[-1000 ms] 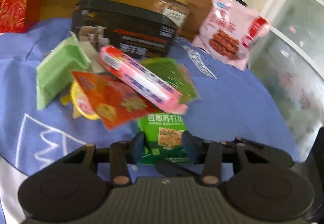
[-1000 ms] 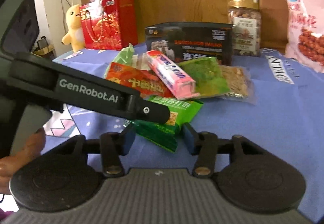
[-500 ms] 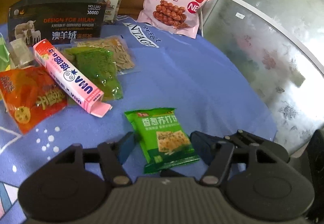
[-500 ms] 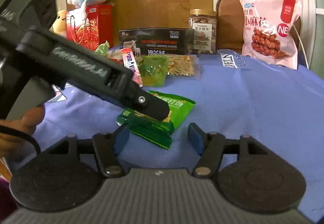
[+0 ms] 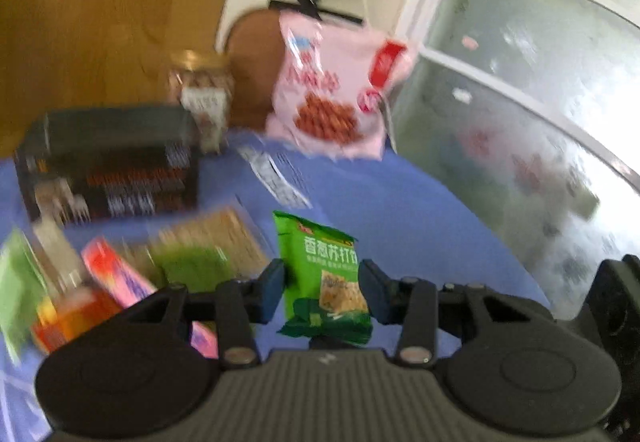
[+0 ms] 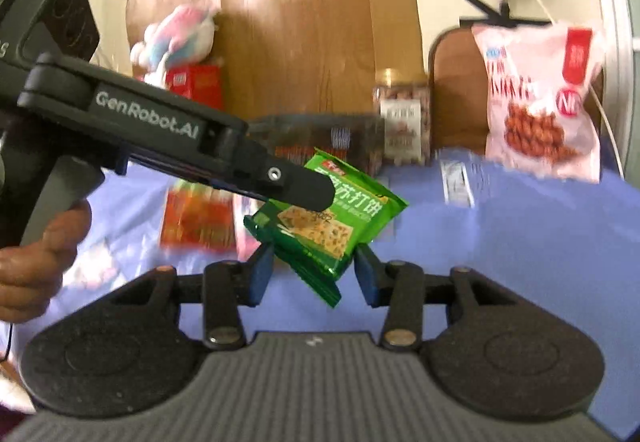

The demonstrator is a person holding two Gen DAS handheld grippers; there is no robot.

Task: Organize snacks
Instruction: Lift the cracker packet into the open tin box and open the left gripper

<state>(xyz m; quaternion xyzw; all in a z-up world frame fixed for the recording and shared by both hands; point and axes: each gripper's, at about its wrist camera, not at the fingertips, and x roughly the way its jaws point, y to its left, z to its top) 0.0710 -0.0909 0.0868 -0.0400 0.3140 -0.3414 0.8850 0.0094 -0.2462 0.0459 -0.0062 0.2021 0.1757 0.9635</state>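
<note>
A green cracker packet (image 5: pixel 324 262) stands upright between the fingers of my left gripper (image 5: pixel 322 290), lifted clear of the blue tablecloth (image 5: pixel 400 210). The left jaws are closing and both pads press its sides. In the right wrist view the same green packet (image 6: pixel 340 218) hangs in the air with the left gripper's finger (image 6: pixel 296 182) across its top. Its lower corner sits between the fingers of my right gripper (image 6: pixel 314 274), whose jaws are closing and touch it on both sides. A hand (image 6: pixel 36 262) holds the left gripper's handle.
A pile of snacks lies at the left: a pink box (image 5: pixel 116 274), an orange packet (image 5: pixel 68 318) and a green bag (image 5: pixel 192 266). Behind stand a black box (image 5: pixel 108 166), a nut jar (image 5: pixel 204 98) and a pink bag (image 5: pixel 328 98). A glass door (image 5: pixel 540 122) borders the right.
Both grippers opened wider, then closed on the green packet. It lay flat on the cloth and now hangs above it, lifted by both grippers.
</note>
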